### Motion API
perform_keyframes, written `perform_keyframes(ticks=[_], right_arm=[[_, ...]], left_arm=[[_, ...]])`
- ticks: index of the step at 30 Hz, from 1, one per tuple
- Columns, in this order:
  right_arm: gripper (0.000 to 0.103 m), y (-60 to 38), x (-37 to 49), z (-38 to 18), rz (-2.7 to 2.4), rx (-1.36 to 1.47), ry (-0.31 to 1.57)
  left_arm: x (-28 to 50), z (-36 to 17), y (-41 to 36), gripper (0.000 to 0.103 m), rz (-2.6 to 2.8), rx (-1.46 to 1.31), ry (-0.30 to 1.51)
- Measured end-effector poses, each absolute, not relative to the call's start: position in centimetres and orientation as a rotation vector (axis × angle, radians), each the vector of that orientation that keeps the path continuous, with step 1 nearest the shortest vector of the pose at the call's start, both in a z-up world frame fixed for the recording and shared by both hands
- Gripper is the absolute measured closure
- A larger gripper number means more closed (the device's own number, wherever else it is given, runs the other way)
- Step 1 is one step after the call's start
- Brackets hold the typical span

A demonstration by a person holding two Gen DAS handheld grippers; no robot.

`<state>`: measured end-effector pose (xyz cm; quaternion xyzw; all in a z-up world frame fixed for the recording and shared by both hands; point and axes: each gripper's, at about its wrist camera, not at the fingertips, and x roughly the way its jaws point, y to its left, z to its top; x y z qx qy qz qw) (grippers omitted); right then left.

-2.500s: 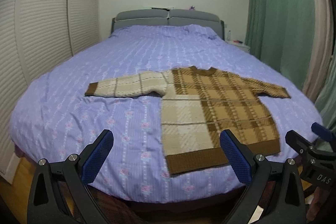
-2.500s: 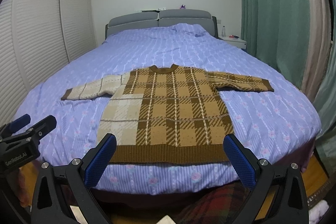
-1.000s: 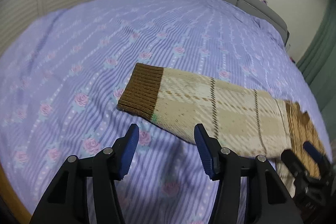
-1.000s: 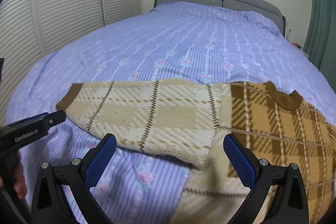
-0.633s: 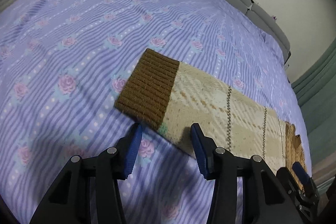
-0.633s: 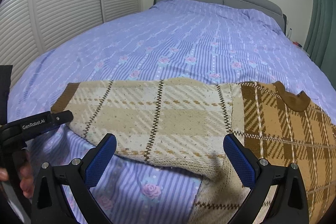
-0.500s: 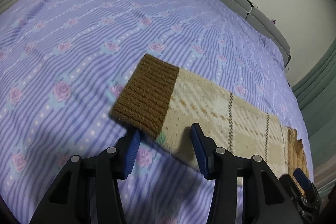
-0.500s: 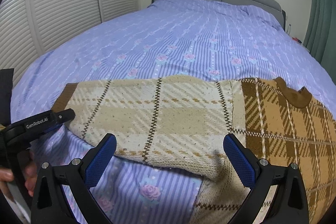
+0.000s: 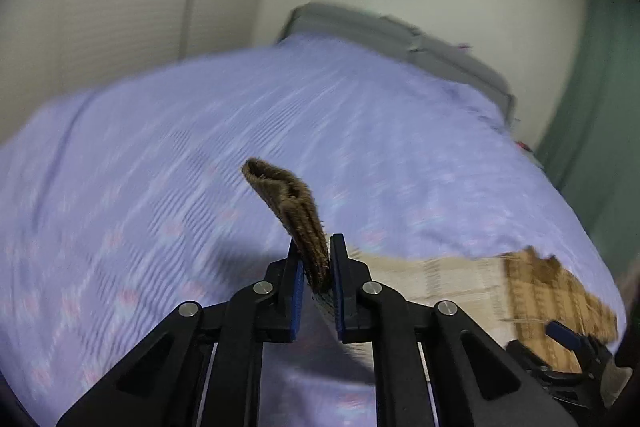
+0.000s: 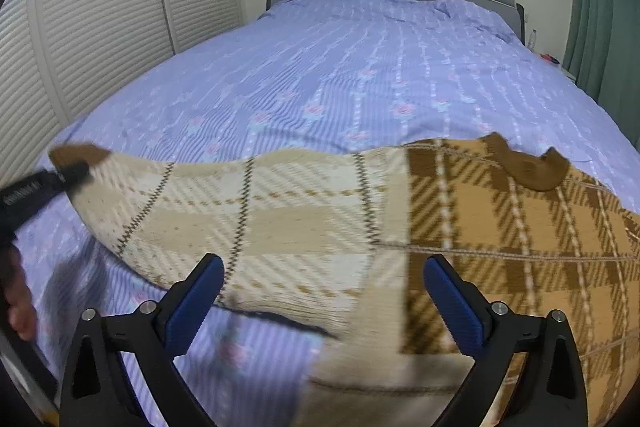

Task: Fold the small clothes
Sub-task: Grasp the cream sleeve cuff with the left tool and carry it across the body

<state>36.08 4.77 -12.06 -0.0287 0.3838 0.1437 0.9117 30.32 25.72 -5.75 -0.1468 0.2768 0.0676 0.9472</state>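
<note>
Lilac bed [image 10: 400, 67] fills both frames — left gripper [image 9: 314, 279] jaws clamp the sweater [image 10: 500, 227] cuff [image 9: 288, 199]; right gripper [image 10: 320, 291] gapes, empty. Next, probably: fold sleeve across.

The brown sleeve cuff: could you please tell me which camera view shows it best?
The left wrist view: the brown cuff stands close and central, pinched in the left gripper. The right wrist view shows it only small and blurred at the left edge.

White lettering runs along the black left gripper [image 10: 68, 171] in the right wrist view, but it is too blurred to read. No other text, label or number is legible anywhere.
</note>
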Motion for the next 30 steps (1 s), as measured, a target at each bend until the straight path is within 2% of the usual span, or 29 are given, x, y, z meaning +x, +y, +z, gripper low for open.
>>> perform_keyframes(ticks=[7,14,21,30], right_arm=[[0.006,-2.1,35.1,-8.9,0.259,-0.064,0.74],[0.006,-11.1,34.5,-6.5,0.125,-0.056,0.682],[0.006,-19.4,33.8,-5.8,-0.005,-0.03,0.667],[0.006,-26.2,32.8,-8.2,-0.104,0.037,0.708]], left_arm=[[32.1,0.8,16.4,0.091,-0.079,-0.139,0.481],[34.8,2.7,5.0,0.092,-0.266,-0.086,0.496],[37.3,0.5,-5.1,0.092,-0.378,-0.054,0.611],[39.6,-6.3,-13.5,0.092,-0.391,0.016,0.782]])
